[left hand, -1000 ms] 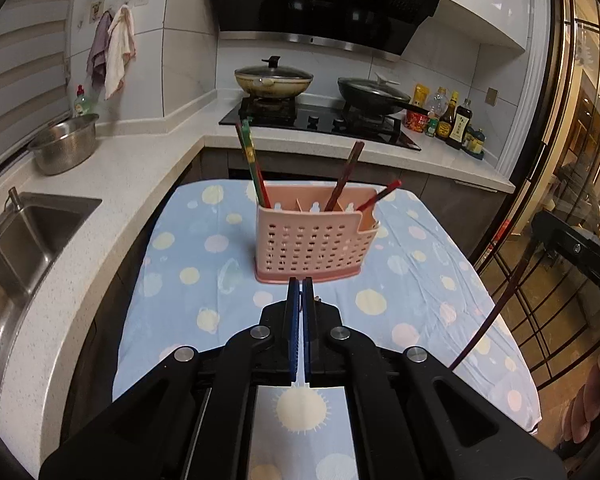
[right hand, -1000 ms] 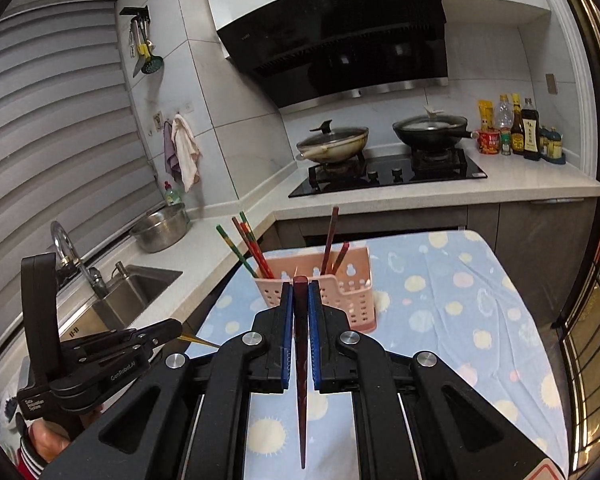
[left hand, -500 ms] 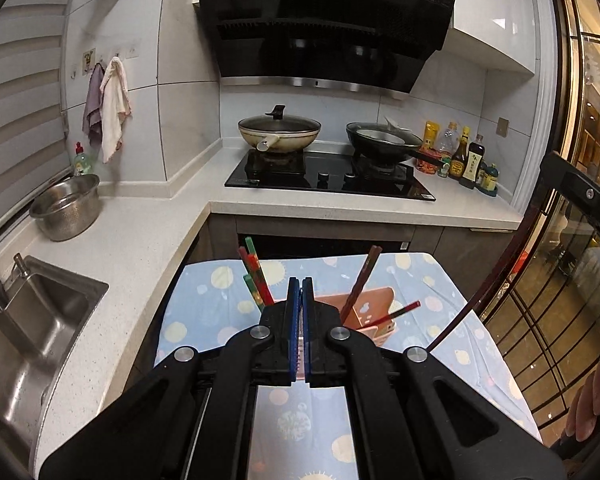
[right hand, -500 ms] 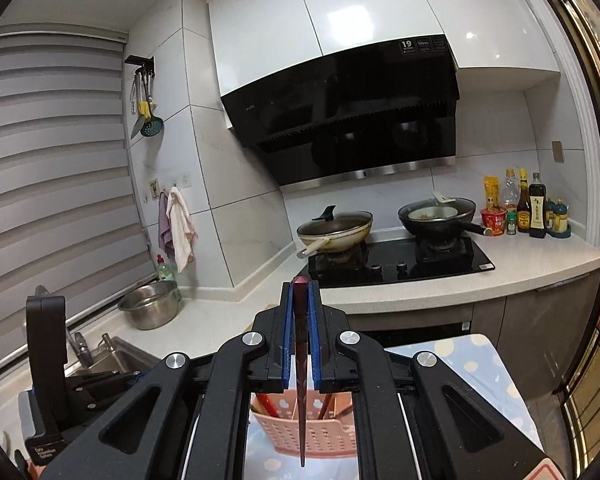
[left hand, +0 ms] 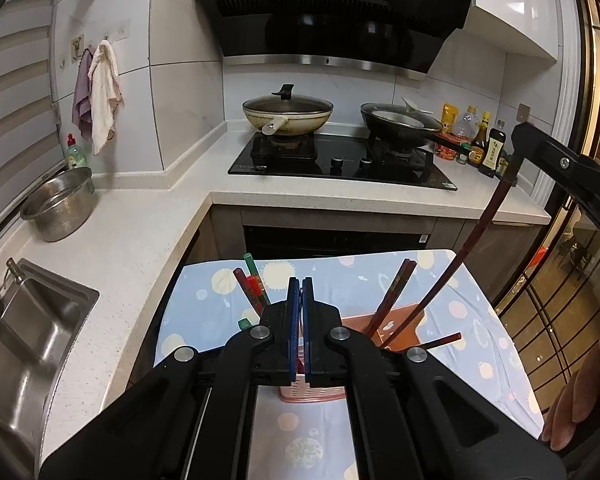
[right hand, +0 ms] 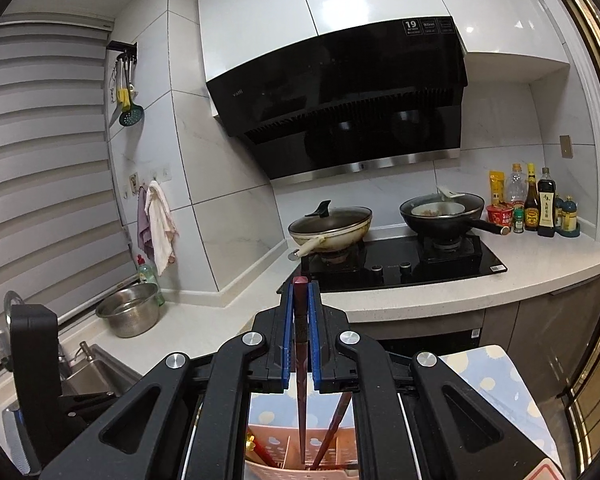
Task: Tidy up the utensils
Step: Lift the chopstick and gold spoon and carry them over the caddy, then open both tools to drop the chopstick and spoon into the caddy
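Observation:
A pink slotted utensil holder (left hand: 396, 322) stands on the table with the blue dotted cloth (left hand: 480, 320); it also shows in the right wrist view (right hand: 332, 446). Red and green chopsticks (left hand: 252, 284) lean in its left part and dark brown chopsticks (left hand: 396, 292) in its right part. My right gripper (right hand: 300, 292) is shut on a dark brown chopstick (right hand: 301, 400) held point down, its tip inside the holder. The left wrist view shows that chopstick (left hand: 476, 236) slanting from the right gripper (left hand: 518, 136) into the holder. My left gripper (left hand: 300, 292) is shut and empty above the holder.
A counter runs behind with a steel bowl (left hand: 60, 204), a sink (left hand: 24, 328), a hob with a lidded wok (left hand: 288, 114) and a black pan (left hand: 400, 124), and sauce bottles (left hand: 484, 144). Glass doors stand at the right.
Both grippers have risen and tilted up. The right gripper has carried its chopstick over the holder, and its tip now dips into the right part.

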### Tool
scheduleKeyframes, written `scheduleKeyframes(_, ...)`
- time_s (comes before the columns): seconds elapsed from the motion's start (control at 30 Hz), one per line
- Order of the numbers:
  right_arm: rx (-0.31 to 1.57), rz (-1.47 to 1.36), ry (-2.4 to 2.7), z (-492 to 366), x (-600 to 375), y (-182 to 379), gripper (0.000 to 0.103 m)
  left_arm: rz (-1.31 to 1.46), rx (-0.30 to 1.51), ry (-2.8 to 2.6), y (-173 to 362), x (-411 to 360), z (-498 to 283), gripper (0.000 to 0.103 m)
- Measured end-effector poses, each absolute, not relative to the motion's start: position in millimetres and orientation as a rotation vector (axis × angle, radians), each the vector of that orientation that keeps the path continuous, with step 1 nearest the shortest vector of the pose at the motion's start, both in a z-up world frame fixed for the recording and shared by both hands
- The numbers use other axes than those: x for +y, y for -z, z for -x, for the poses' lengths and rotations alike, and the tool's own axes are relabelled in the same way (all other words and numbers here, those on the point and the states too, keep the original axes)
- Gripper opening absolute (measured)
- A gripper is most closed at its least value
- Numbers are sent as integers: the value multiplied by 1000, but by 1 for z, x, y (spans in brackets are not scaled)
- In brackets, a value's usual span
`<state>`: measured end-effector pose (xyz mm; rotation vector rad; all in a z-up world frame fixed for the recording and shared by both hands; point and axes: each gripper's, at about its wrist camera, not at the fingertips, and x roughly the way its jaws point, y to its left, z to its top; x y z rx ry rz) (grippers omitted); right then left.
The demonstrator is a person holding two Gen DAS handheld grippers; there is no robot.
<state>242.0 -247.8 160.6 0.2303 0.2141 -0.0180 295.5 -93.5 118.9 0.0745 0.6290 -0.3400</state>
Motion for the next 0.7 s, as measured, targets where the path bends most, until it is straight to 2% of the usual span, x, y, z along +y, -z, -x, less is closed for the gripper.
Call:
scheduleKeyframes(0.5, 341, -223, 14, -277, -244, -117, 7, -71, 676, 332, -93, -101, -315, 2)
scheduleKeyframes(0.53, 344, -219, 14, -277, -244, -116, 9, -69, 673, 325, -92, -101, -315, 2)
scheduleKeyframes(0.57, 344, -212, 19, -276, -243, -115, 15, -69, 670, 321, -92, -101, -315, 2)
scheduleKeyframes(0.6, 342, -207, 24, -275, -242, -114, 23, -69, 668, 315, -92, -101, -314, 4)
scheduleKeyframes(0.67, 339, -203, 25, -273, -241, -113, 28, -58, 671, 314, -92, -99, -315, 11)
scheduleKeyframes(0.7, 340, -204, 24, -272, -241, -113, 28, -52, 669, 309, -92, -97, -314, 22)
